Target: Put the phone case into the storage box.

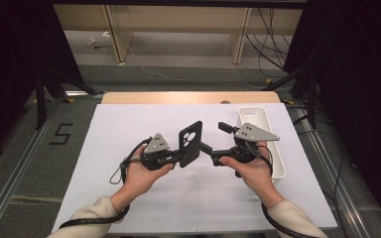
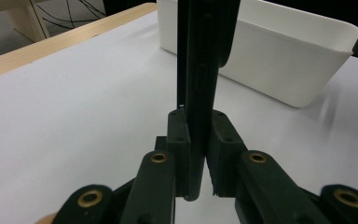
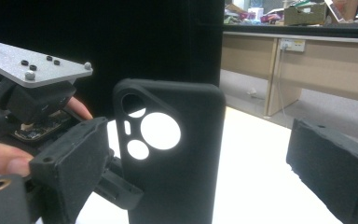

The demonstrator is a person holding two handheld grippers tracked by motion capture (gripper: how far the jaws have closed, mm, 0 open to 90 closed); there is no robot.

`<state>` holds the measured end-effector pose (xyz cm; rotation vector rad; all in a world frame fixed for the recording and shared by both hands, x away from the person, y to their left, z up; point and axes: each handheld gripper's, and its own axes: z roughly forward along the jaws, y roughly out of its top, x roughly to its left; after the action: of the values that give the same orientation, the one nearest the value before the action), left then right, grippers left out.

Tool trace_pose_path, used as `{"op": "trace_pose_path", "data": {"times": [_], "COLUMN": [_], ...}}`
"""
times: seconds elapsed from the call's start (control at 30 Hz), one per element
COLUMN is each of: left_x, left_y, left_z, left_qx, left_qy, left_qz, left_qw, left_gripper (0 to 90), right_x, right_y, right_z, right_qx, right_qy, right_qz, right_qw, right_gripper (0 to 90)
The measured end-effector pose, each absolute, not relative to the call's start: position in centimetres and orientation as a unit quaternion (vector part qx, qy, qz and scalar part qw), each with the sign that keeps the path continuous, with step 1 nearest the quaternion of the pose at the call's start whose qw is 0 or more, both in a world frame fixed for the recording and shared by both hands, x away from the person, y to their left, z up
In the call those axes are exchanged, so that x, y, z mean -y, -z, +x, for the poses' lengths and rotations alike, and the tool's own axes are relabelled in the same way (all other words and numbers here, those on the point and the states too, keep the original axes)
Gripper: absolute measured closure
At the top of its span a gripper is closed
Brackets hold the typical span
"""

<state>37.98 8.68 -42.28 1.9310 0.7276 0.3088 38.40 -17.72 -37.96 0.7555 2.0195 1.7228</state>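
Phone case (image 1: 190, 143): a black phone case is being held upright above the white sheet (image 1: 129, 129), near the middle of the table, between the two grippers. Its round camera cut-outs are being shown towards the right gripper view, where the case (image 3: 172, 158) is standing just ahead of that gripper's jaws.

Left gripper (image 1: 177, 159): it is being held in the person's left hand (image 1: 140, 174), and its jaws are being kept narrow, clamped on the lower edge of the phone case. In the left gripper view the case (image 2: 200, 84) is being seen edge-on, rising straight up out of the two black pads (image 2: 179, 140), which are being pressed against it from both sides.

Right gripper (image 1: 213, 138): it is being held in the person's right hand (image 1: 250, 171), just to the right of the case. Its jaws are being held wide apart; in the right gripper view one pad (image 3: 72, 163) is being seen at the left and the other at the far right, with the case standing between them but not being pressed by either.

White bin (image 1: 260, 124): an oblong white bin is being left at the right edge of the sheet, just behind the right gripper. In the left gripper view the bin (image 2: 279, 65) is being seen beyond the case.

Table (image 1: 188, 97): a strip of wooden top is being shown beyond the far edge of the sheet.
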Motion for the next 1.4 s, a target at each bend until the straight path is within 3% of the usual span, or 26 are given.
{"op": "trace_pose_path", "data": {"times": [1.4], "left_x": [-6.3], "left_y": [42.4], "left_z": [37.6], "left_qx": [-0.293], "left_qy": [-0.13], "left_qz": [0.805], "left_qw": [0.499], "left_gripper": [80.2], "right_x": [16.9], "right_y": [38.4], "right_z": [38.1], "right_qx": [-0.709], "right_qy": [-0.607], "right_qz": [0.29], "right_qw": [0.211], "right_gripper": [2.1]}}
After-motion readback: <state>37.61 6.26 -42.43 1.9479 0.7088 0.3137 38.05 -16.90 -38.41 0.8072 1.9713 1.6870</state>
